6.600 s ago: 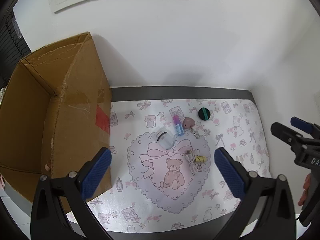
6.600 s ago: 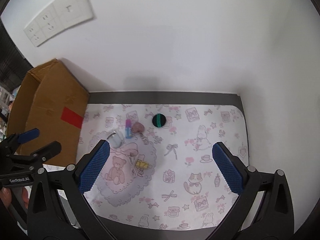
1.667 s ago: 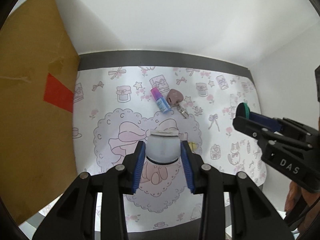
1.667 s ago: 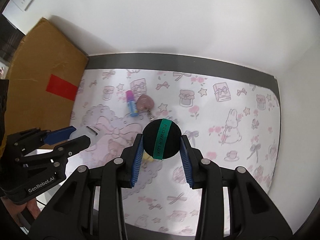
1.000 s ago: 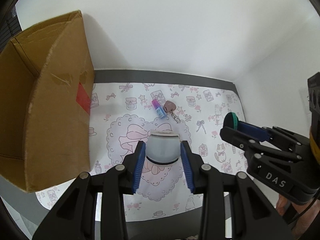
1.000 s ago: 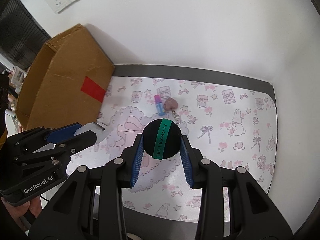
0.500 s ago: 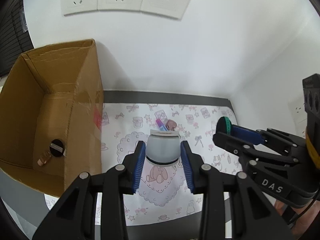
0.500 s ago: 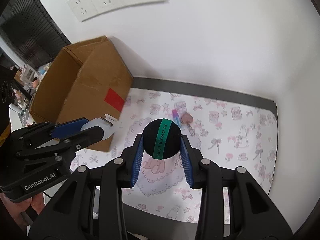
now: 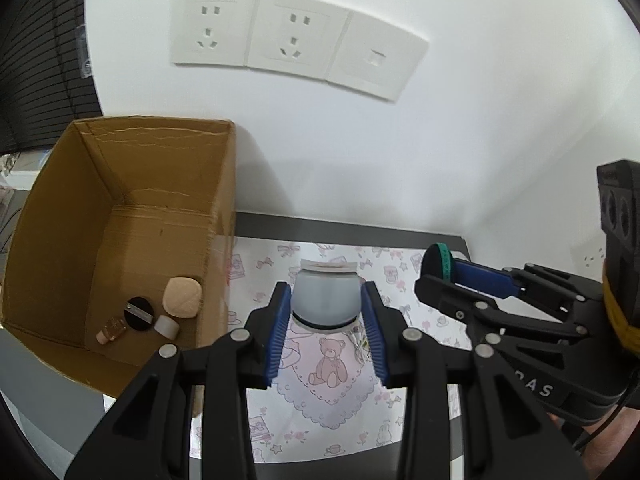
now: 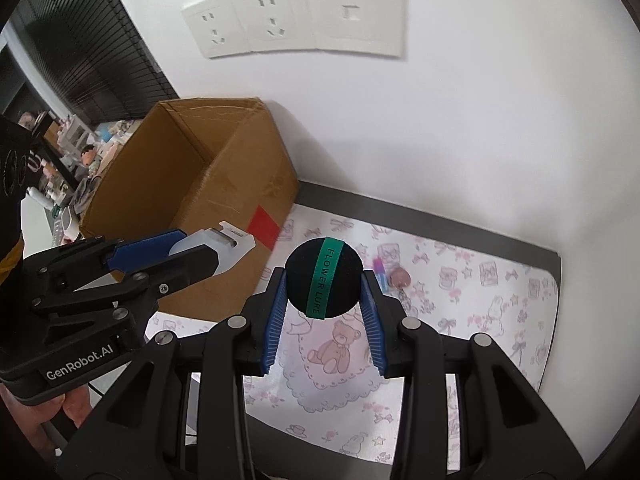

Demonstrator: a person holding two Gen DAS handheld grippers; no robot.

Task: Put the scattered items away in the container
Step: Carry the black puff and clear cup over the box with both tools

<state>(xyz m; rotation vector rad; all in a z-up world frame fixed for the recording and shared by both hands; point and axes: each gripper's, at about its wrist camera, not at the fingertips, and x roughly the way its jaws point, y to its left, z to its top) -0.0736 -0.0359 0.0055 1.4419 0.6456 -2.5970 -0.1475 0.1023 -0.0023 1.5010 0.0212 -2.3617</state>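
While both tongs grip, only left view shows box (image 9: 224, 200) contents (four items).

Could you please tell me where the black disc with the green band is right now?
The black disc is clamped in the right gripper, above the patterned mat, right of the cardboard box.

White wall (image 9: 460, 140) above and beyond the jaws bears three white outlet plates (image 9: 296, 46), dark slatted blinds (image 10: 84, 52) off left, dark-edged counter (image 9: 360, 230) under a pink-printed mat (image 10: 480, 292) below.
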